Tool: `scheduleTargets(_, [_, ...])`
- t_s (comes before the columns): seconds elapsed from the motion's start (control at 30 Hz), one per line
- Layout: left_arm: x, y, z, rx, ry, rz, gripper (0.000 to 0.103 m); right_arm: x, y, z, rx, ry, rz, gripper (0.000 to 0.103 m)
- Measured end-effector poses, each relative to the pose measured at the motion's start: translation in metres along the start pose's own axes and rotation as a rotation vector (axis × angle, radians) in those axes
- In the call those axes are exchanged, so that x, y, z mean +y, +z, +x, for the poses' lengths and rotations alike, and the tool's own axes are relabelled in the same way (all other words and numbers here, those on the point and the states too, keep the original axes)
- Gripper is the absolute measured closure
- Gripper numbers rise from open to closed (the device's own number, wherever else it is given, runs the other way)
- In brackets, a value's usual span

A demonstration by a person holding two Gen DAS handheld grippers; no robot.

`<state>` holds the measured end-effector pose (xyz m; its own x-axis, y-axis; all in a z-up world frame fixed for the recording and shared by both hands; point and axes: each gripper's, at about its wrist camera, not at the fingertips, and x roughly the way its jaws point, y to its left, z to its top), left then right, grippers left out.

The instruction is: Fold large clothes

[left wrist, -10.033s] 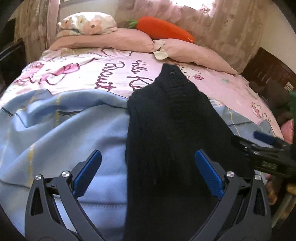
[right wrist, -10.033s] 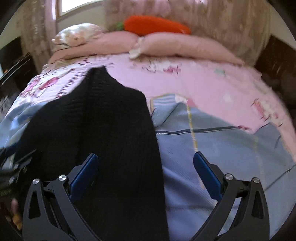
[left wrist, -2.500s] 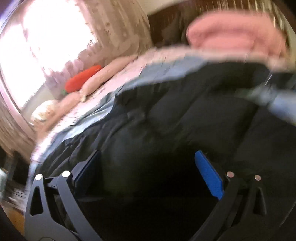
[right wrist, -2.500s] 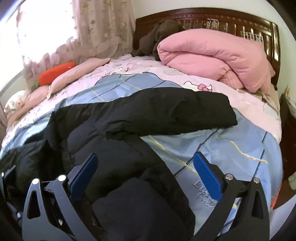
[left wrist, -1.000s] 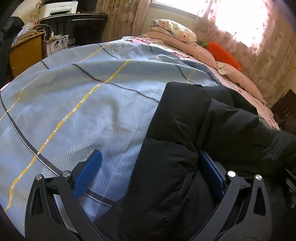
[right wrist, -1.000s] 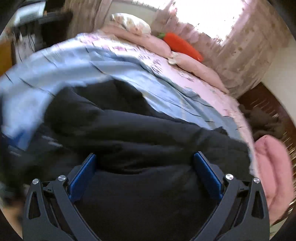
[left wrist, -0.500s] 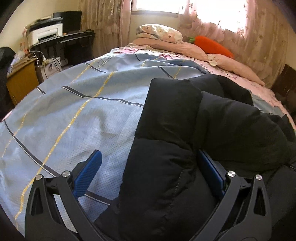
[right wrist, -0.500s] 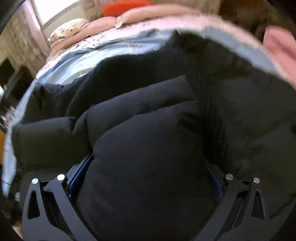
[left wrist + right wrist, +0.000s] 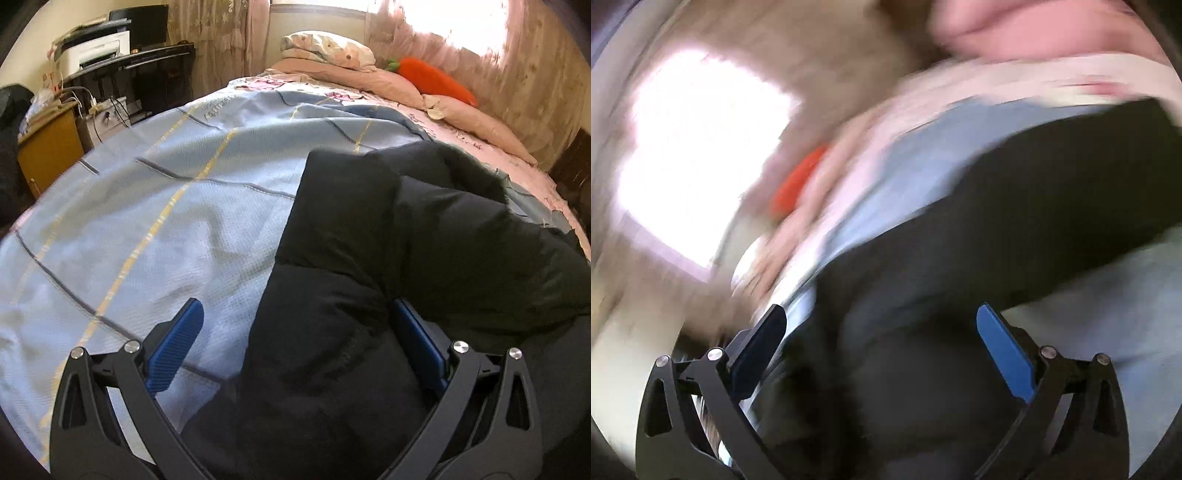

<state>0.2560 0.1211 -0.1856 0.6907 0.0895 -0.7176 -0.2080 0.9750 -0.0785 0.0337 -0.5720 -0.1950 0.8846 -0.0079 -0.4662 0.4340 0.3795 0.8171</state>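
Left wrist view: black jacket [image 9: 388, 258] is laid on the bed's blue blanket [image 9: 166, 221], long axis running toward the pillows [image 9: 328, 44]. Both grippers, left [image 9: 295, 343] and right [image 9: 882, 343], are spread apart.

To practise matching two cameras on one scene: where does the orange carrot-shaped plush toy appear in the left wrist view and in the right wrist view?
Left wrist view: the orange carrot-shaped plush toy lies upper right, on the pink pillows by the curtain.
Right wrist view: a blurred orange streak left of centre, below the bright window.
Shared landmark: the black puffy jacket on the light blue checked blanket.
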Motion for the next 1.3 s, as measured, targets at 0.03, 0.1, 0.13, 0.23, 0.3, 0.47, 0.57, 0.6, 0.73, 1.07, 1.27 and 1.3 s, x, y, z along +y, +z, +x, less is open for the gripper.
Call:
scheduleTargets(0.03, [-0.006, 0.004, -0.013, -0.034, -0.024, 0.01, 0.002, -0.028, 0.011, -0.014, -0.043, 0.012, 0.099, 0.001])
scheduleTargets(0.1, [-0.033, 0.016, -0.053, -0.13, -0.073, 0.089, 0.002, -0.07, 0.022, -0.03, -0.108, 0.022, 0.235, 0.001])
scheduleTargets(0.13, [-0.045, 0.019, -0.065, -0.155, -0.077, 0.124, 0.002, -0.082, 0.023, -0.035, -0.12, 0.005, 0.256, 0.001])
scheduleTargets(0.23, [-0.097, 0.018, -0.097, -0.169, -0.157, 0.22, 0.002, -0.095, 0.025, -0.016, -0.083, -0.041, 0.221, 0.001])
scheduleTargets(0.3, [-0.126, 0.006, -0.101, -0.128, -0.23, 0.224, 0.002, -0.102, 0.023, 0.005, -0.044, -0.06, 0.227, 0.001])
scheduleTargets(0.47, [-0.196, -0.057, -0.076, -0.024, -0.334, 0.36, 0.002, -0.09, 0.048, 0.024, -0.087, -0.202, 0.074, 0.001])
scheduleTargets(0.57, [-0.214, -0.082, -0.066, -0.143, -0.222, 0.519, 0.002, -0.099, 0.062, 0.025, -0.144, -0.244, 0.087, 0.025])
scheduleTargets(0.6, [-0.21, -0.082, -0.065, -0.143, -0.239, 0.496, 0.002, -0.111, 0.067, 0.016, -0.176, -0.248, 0.117, 0.04])
scheduleTargets(0.73, [-0.201, -0.076, -0.059, -0.103, -0.289, 0.432, 0.002, -0.117, 0.057, 0.007, -0.203, -0.254, 0.049, 0.068])
scheduleTargets(1.07, [-0.197, -0.073, -0.072, -0.122, -0.316, 0.398, 0.002, 0.02, 0.037, -0.035, -0.299, -0.073, -0.283, 0.078])
scheduleTargets(1.27, [-0.159, -0.049, -0.109, -0.182, -0.482, 0.238, 0.002, 0.175, -0.039, -0.062, -0.23, 0.267, -0.53, 0.078])
scheduleTargets(1.3, [-0.146, -0.041, -0.116, -0.203, -0.494, 0.183, 0.002, 0.195, -0.063, -0.061, -0.192, 0.307, -0.584, 0.078])
